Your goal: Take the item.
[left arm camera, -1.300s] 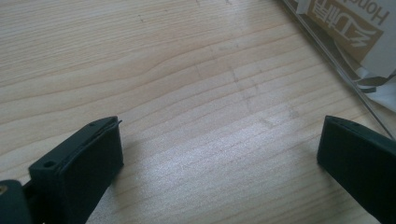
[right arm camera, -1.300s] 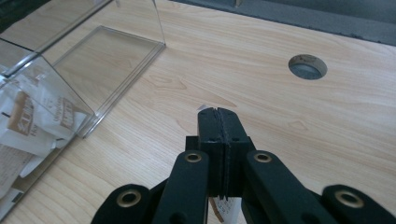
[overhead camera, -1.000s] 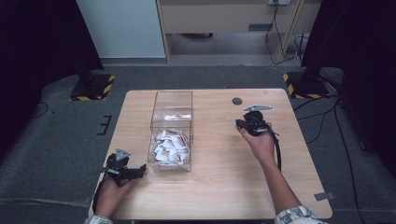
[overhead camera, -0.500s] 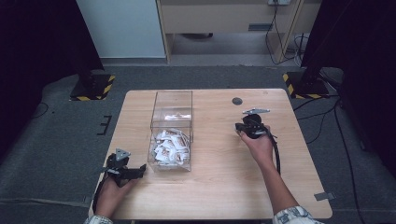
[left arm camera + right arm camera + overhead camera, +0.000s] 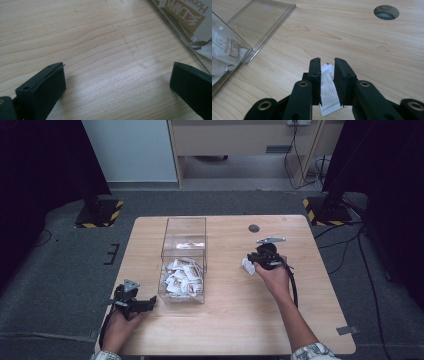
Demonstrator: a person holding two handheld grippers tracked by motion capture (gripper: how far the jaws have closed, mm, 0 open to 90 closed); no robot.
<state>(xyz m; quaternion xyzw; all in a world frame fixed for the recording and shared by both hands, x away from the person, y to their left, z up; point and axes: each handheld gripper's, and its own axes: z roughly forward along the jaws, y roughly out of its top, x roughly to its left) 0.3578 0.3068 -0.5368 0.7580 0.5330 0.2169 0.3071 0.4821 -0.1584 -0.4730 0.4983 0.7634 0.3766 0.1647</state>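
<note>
A clear plastic box (image 5: 183, 260) stands on the wooden table (image 5: 235, 320), and several white printed packets (image 5: 182, 277) are heaped in its near end. In the high view my right gripper (image 5: 255, 262) is to the right of the box, tips toward it. One white packet (image 5: 328, 95) lies flat on the wood between and under its jaws. Those jaws have just been opening, and a narrow gap now shows. The same packet (image 5: 247, 266) shows at the tips from above. My left gripper (image 5: 117, 87) rests at the near left corner (image 5: 145, 304), jaws wide open over bare wood.
A round dark hole (image 5: 254, 228) sits in the tabletop behind the right gripper, also near the top right (image 5: 386, 12) of the right gripper view. The box's clear wall (image 5: 180, 27) stands close beside my left gripper. The far half of the box holds no packets.
The right gripper's jaws have parted slightly, and a white packet now shows on the table at its tips. The left hand has kept still.
</note>
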